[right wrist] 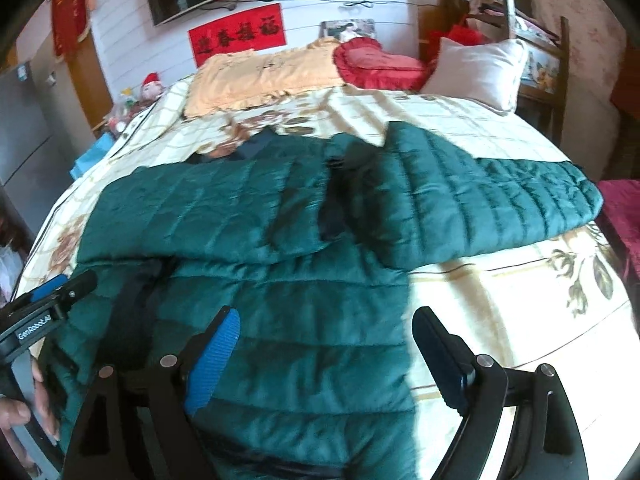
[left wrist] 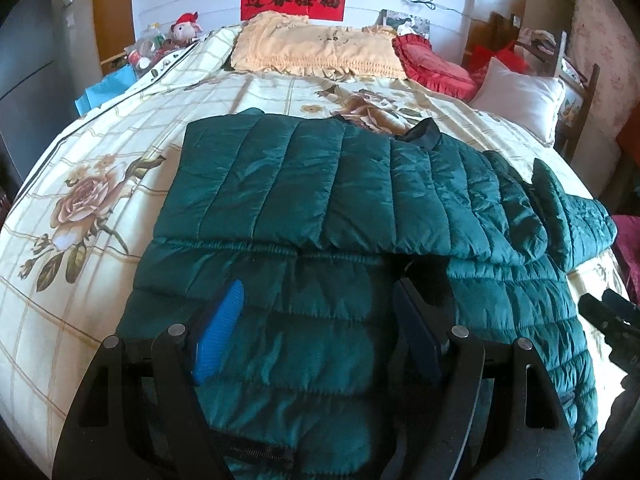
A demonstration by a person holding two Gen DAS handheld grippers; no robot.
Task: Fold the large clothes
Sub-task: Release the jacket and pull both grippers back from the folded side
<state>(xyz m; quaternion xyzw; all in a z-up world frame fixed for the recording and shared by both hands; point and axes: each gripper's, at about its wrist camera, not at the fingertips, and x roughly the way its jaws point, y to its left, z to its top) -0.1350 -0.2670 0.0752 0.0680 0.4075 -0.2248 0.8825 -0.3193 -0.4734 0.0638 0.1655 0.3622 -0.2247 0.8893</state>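
Green quilted jacket [left wrist: 320, 208] spread across floral bed [left wrist: 80, 184], long axis crosswise. Unfolded sleeve [right wrist: 480, 196] lies beyond jacket's body, nearer right gripper [right wrist: 328, 356]. Both right and left gripper [left wrist: 316, 320] fingers released, hovering over jacket's hem.

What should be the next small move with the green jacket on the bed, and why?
Probably bring the right tool toward the unfolded sleeve that lies spread to the right. The other sleeve is already folded across the green jacket, and both tools, left tool included, are open and hold nothing.
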